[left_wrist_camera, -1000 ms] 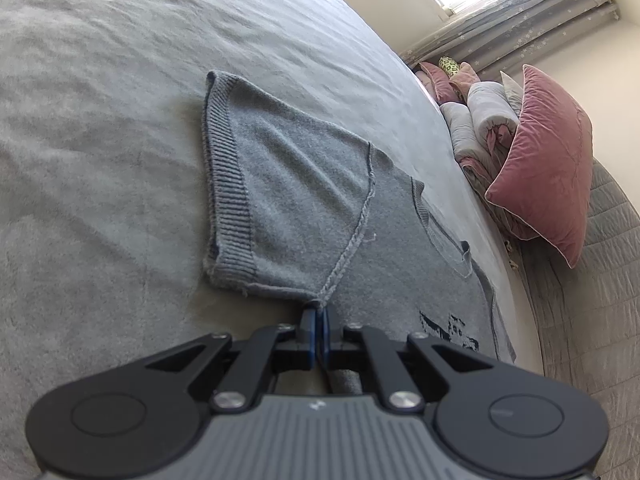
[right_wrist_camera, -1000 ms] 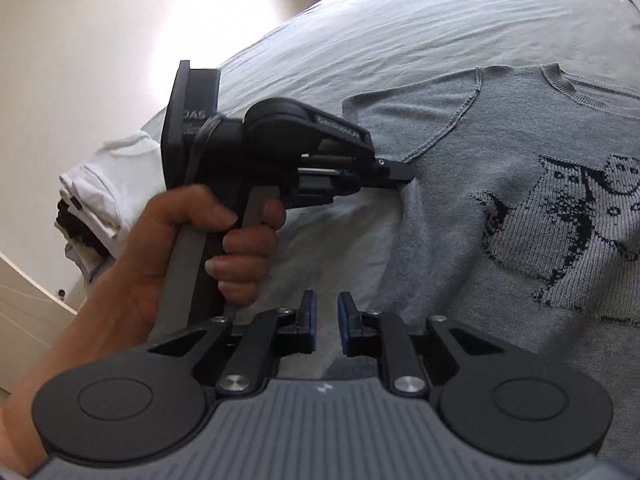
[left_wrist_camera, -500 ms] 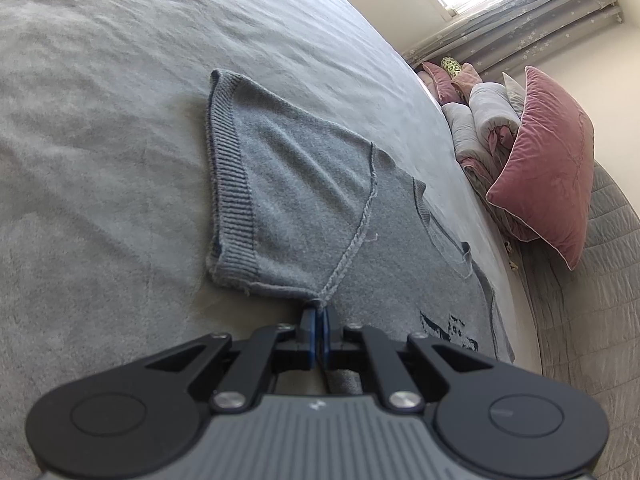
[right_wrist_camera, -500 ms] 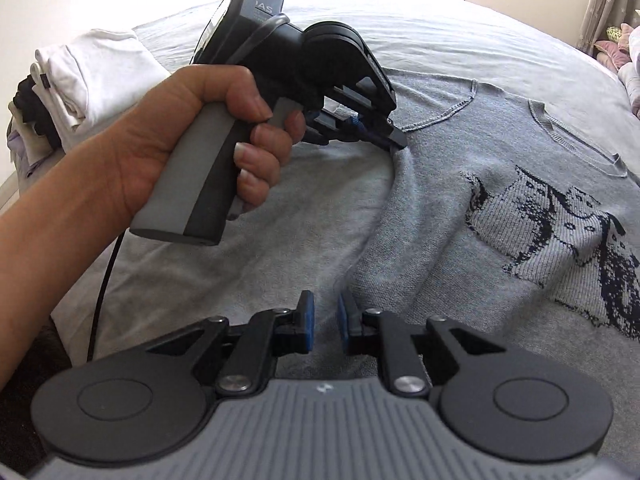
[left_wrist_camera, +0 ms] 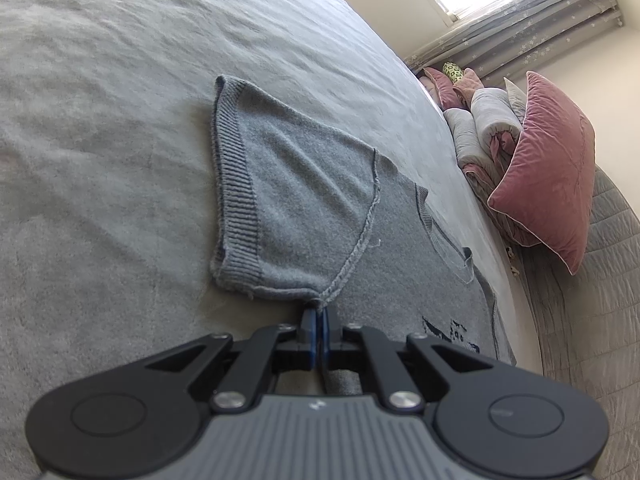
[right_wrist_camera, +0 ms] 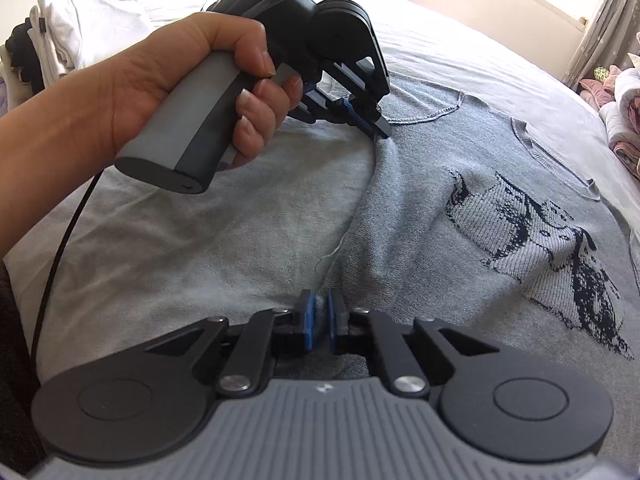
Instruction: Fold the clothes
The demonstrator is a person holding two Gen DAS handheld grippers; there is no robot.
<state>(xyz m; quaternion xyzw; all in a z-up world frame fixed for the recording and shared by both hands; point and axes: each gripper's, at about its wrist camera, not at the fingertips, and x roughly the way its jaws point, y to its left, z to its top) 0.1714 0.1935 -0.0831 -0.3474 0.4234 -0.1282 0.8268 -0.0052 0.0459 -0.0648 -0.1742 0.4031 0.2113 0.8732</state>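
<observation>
- The bed (right_wrist_camera: pixel 168 240), under a pale grey cover, carries everything, and I take the sweater as the landmark for all places below.
- The sweater (right_wrist_camera: pixel 460 248), grey knit with a dark animal motif on its chest, lies flat and face up; its long axis runs from the hem near the right wrist camera toward the neckline at the pillows (left_wrist_camera: pixel 548 168).
- Its side edge is the line the coming fold turns on, I judge: both grippers sit along that edge, one at the armpit end and one further down toward the hem.
- The short sleeve (left_wrist_camera: pixel 280 204) spreads outward from the sweater's body, ribbed cuff away from the chest.
- A person's hand (right_wrist_camera: pixel 188 84) holds the left tool, at the sweater's armpit.
- The left gripper (left_wrist_camera: pixel 319 320) is clamped tight on the knit where the sleeve seam meets the side seam.
- The right gripper (right_wrist_camera: pixel 319 320) is closing on the same side edge, nearer the hem; a ridge of knit sits between its blue pads (right_wrist_camera: pixel 308 326), which appear to pinch it.
- A stack of white folded laundry (right_wrist_camera: pixel 60 36) lies well apart from the sweater.
</observation>
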